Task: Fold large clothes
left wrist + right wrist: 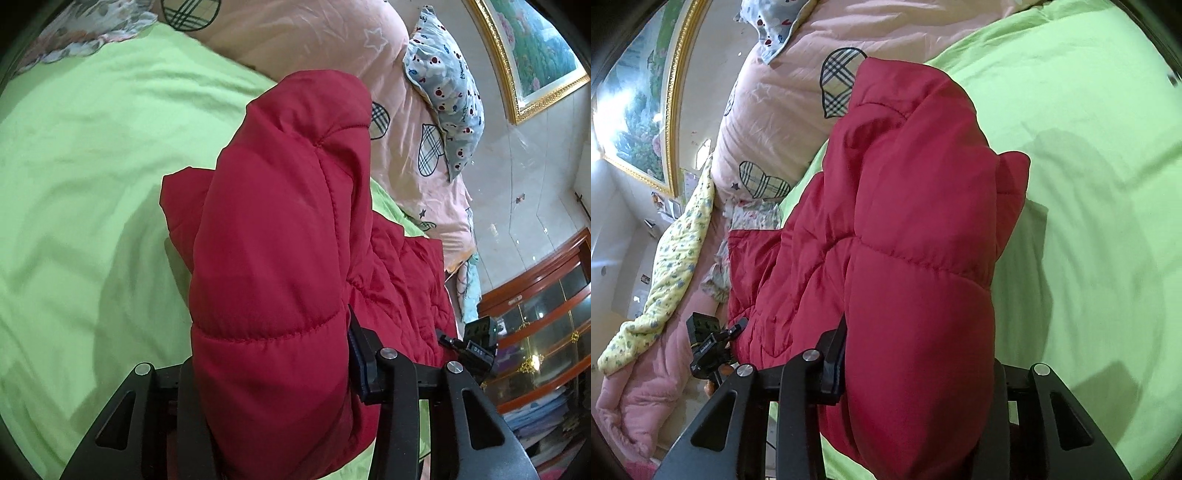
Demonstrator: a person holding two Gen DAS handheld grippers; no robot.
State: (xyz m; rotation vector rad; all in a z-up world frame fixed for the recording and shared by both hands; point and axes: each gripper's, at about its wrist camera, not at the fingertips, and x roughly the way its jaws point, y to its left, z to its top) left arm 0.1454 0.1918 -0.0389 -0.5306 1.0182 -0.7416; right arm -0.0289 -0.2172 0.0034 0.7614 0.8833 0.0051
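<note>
A red padded jacket (280,221) lies on a green bed sheet (92,184), and a thick puffy fold of it is lifted off the sheet. My left gripper (273,354) is shut on that fold; its right finger (356,343) presses into the fabric and the left finger is hidden behind it. In the right wrist view the same jacket (916,184) bulges between the jaws of my right gripper (918,358), which is shut on it; only the left finger (836,350) shows. Each view catches part of the other gripper beside the jacket's quilted lining.
A pink quilt with plaid hearts (314,40) is heaped at the head of the bed, with a patterned blue pillow (447,99) on it. A yellow floral cloth (676,258) hangs at the bed's side. A wooden glass cabinet (535,314) and a gold-framed painting (635,103) stand beyond.
</note>
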